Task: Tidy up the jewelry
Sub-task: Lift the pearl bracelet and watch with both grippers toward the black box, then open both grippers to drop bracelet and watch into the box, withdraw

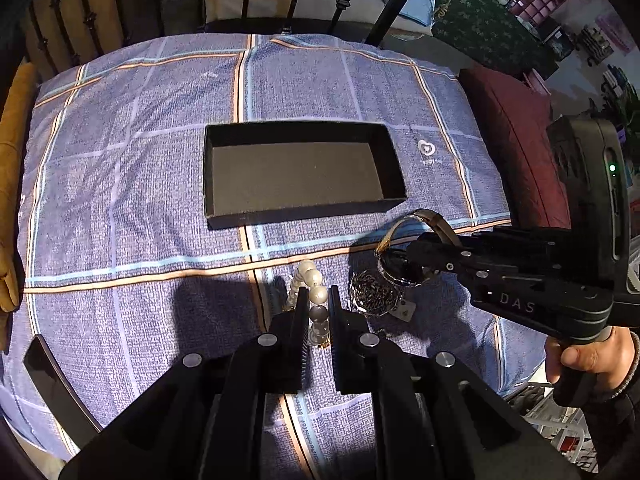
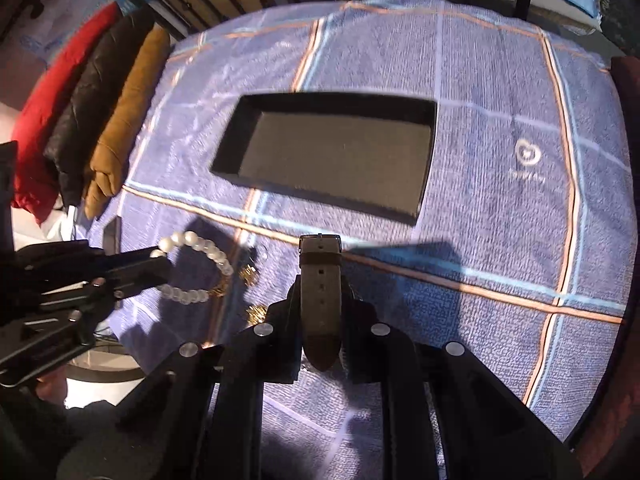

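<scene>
Left wrist view looks steeply down along its fingers, close over the blue checked cloth (image 1: 120,184); right wrist view does likewise from the opposite side. Both share the black box (image 1: 296,208) (image 2: 320,196) at frame centre.

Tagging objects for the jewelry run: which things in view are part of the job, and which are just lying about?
Job:
- pearl bracelet, in the left gripper
- watch, in the right gripper
- chain, on the cloth
- black box, nothing in it

Lying about:
- blue checked cloth
- jackets
- phone
- maroon cushion
</scene>
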